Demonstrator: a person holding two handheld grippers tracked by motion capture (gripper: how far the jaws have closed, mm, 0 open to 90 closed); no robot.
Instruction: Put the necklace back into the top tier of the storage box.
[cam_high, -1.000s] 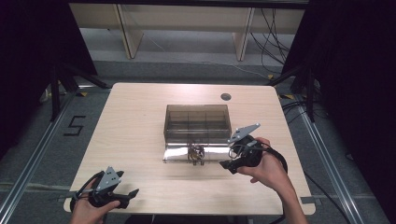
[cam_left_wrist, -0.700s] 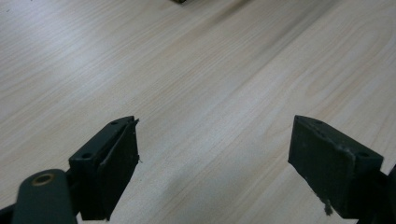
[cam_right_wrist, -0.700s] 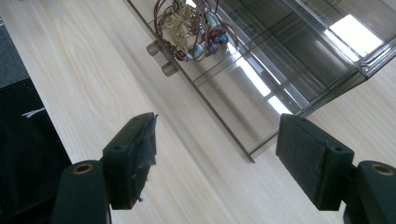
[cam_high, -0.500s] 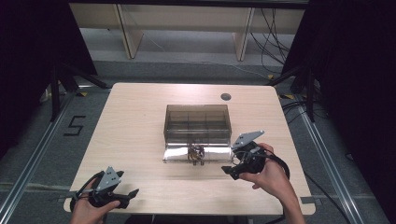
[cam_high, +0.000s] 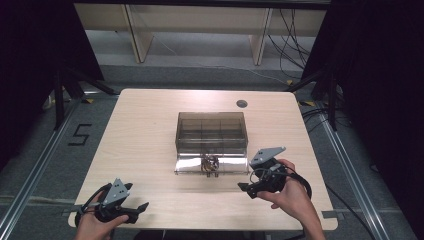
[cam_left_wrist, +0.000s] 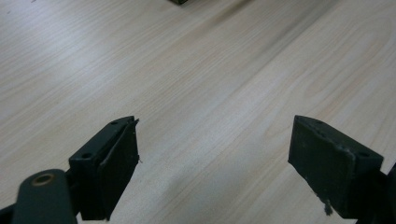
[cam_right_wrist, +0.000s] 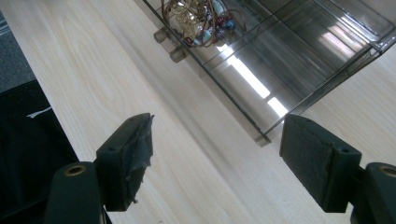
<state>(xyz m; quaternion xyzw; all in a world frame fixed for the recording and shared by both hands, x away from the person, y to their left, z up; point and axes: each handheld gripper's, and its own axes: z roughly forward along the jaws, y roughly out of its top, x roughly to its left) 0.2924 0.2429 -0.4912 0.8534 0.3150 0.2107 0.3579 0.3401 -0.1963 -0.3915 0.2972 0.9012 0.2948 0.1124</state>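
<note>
I'm holding the right gripper (cam_right_wrist: 212, 154) wide open & empty, bead tangle (cam_right_wrist: 196, 18) ahead-left on the box lid (cam_right_wrist: 280, 70), prob light, floppy, snaggy, so grab its bunched middle.

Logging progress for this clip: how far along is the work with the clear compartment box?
Looks done: the clear compartment box has its lid folded flat toward the person, and a bundle of beaded jewellery lies on that lid. In hand: nothing; the right gripper hovers open near the lid's corner, and the left gripper is open over bare table. Left: presumably moving the jewellery into a compartment and closing up.
</note>
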